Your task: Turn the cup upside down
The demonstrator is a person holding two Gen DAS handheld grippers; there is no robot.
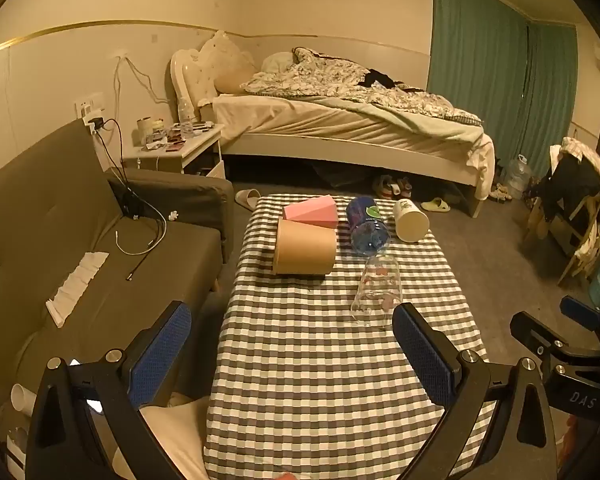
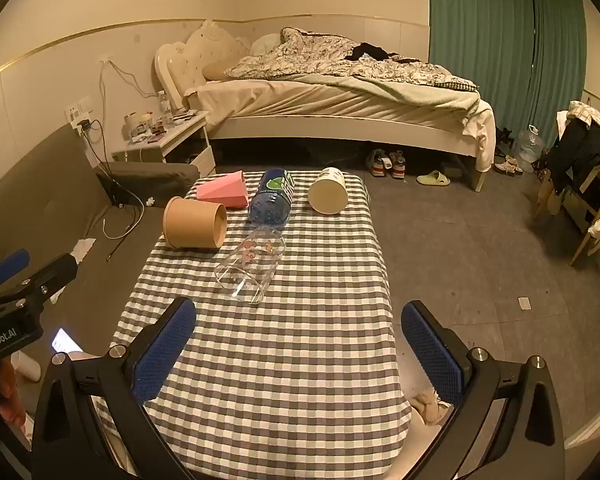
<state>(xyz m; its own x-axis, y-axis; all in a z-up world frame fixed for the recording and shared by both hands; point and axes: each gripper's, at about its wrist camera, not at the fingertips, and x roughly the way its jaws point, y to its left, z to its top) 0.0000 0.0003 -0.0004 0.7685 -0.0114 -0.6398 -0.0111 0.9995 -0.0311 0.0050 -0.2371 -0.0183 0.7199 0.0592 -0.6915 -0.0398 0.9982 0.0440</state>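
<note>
Glass cup (image 1: pixel 377 293): lies on its side on the checked surface (image 1: pixel 320 360), just in front of the blue bottle (image 1: pixel 366 225), mouth toward the camera.
Neighbours: brown paper cup (image 1: pixel 305 247) left of the bottle, pink box (image 1: pixel 312 211) behind it, white paper cup (image 1: pixel 410 220) right of the bottle.
Left tool (image 1: pixel 292 356): released, wide apart, holding nothing.
Right tool (image 2: pixel 296 352): released, holding nothing.
Handling (judgement): clear glass, rigid, slippery, breakable, may roll.
Hold: across mid-body, gentle squeeze.

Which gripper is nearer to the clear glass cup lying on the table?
Left, probably, by a small margin. The left gripper has the clear glass cup just beyond its right fingertip. The right gripper sits a little further back, the cup ahead to its left.
</note>
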